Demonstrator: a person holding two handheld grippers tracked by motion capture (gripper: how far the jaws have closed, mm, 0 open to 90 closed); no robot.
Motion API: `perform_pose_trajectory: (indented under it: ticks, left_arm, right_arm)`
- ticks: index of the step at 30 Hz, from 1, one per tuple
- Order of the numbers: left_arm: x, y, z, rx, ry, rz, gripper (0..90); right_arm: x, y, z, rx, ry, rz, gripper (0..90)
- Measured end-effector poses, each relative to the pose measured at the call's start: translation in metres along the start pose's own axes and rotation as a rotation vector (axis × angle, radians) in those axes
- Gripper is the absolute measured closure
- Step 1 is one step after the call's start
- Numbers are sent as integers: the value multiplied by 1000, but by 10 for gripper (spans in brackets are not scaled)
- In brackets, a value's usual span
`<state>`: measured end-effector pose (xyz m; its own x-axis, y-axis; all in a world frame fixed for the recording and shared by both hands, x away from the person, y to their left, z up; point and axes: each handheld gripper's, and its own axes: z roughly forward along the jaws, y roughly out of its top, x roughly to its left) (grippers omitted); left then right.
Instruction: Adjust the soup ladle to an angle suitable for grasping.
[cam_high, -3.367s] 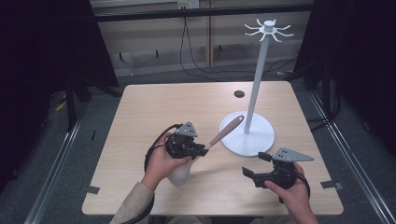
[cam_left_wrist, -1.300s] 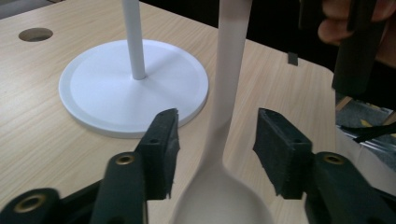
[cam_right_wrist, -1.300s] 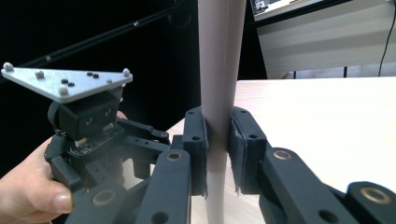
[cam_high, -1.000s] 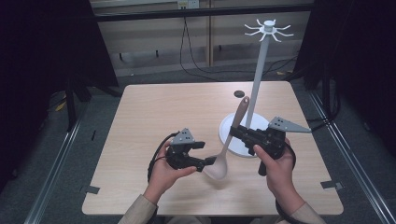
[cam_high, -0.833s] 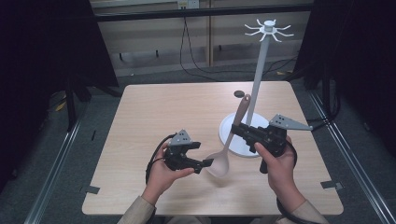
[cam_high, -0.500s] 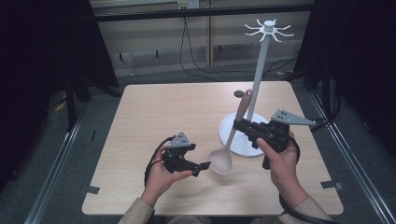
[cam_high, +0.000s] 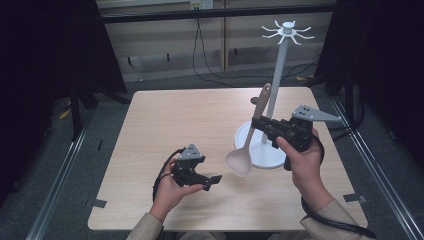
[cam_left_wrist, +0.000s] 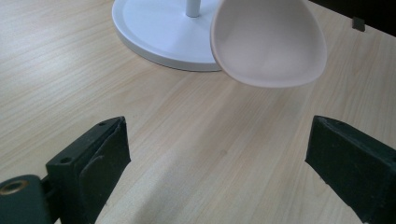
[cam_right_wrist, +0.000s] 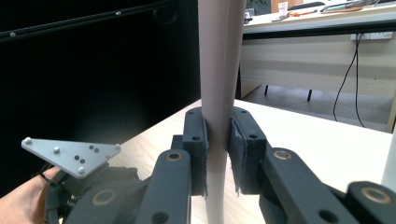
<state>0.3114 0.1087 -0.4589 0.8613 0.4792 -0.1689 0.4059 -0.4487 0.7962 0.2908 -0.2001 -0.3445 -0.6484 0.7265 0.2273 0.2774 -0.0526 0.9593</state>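
Note:
A pale spoon hangs bowl down above the table, its handle slanting up past the stand's pole. My right gripper is shut on the handle, whose two sides the pads squeeze at mid length. My left gripper rests low near the table's front, just left of the bowl. Its jaws have just been opening and stand wide, with nothing between them. In the left gripper view the bowl floats ahead of the black fingers, clear of them.
A white utensil stand has a round base on the table's right half and a tall pole topped with hooks. The base lies just behind the bowl. The wooden table stretches away to the left and back.
My left gripper has opened and let go of the spoon's bowl, then drawn back a little. The right gripper has lifted the spoon by its handle, up and slightly right.

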Motion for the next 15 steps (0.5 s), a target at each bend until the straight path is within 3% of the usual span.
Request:
perform_pose_trajectory:
  ticks: [15]
  left_arm:
    - [1,-3,3,6,-20,-4,27]
  right_arm:
    - [-6,32,3,1,-11,-38,781]
